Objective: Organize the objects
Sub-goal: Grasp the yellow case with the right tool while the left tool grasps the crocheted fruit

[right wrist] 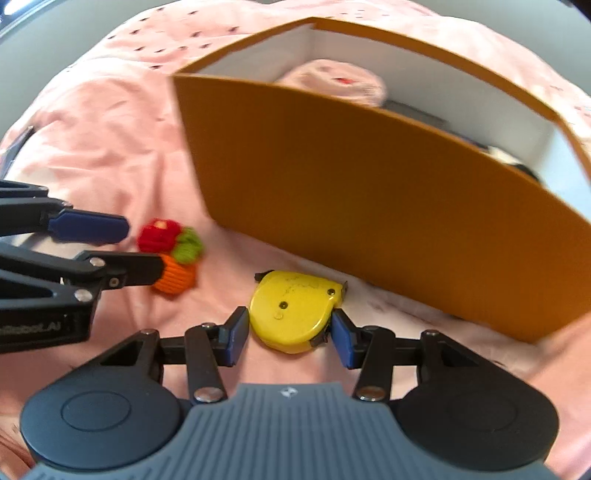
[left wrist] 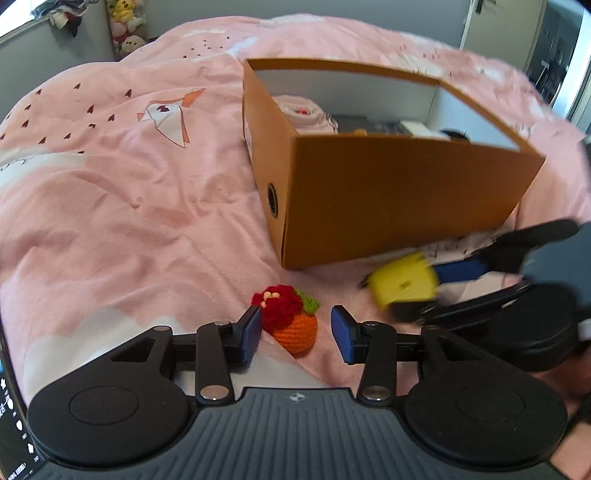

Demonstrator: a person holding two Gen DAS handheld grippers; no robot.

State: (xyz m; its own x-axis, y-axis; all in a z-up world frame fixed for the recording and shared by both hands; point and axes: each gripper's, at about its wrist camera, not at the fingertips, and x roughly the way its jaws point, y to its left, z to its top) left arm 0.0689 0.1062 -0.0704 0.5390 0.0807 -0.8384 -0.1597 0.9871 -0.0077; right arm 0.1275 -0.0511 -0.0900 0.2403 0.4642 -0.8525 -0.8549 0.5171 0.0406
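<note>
A crocheted toy (left wrist: pixel 290 314) with a red flower, green leaf and orange base lies on the pink bedspread between the open fingers of my left gripper (left wrist: pixel 295 334); it also shows in the right wrist view (right wrist: pixel 171 254). A yellow tape measure (right wrist: pixel 295 310) lies on the bedspread in front of the orange box (right wrist: pixel 369 206). My right gripper (right wrist: pixel 290 334) has its blue pads on both sides of the tape measure, touching or nearly touching it. In the left wrist view the tape measure (left wrist: pixel 404 282) and the box (left wrist: pixel 399 192) sit to the right.
The open orange box holds a pink rolled cloth (left wrist: pixel 306 116), dark items and a white item. The pink bedspread (left wrist: pixel 129 192) is wrinkled. Plush toys (left wrist: pixel 125 29) stand by the far wall. A screen edge (left wrist: pixel 7 413) shows at the lower left.
</note>
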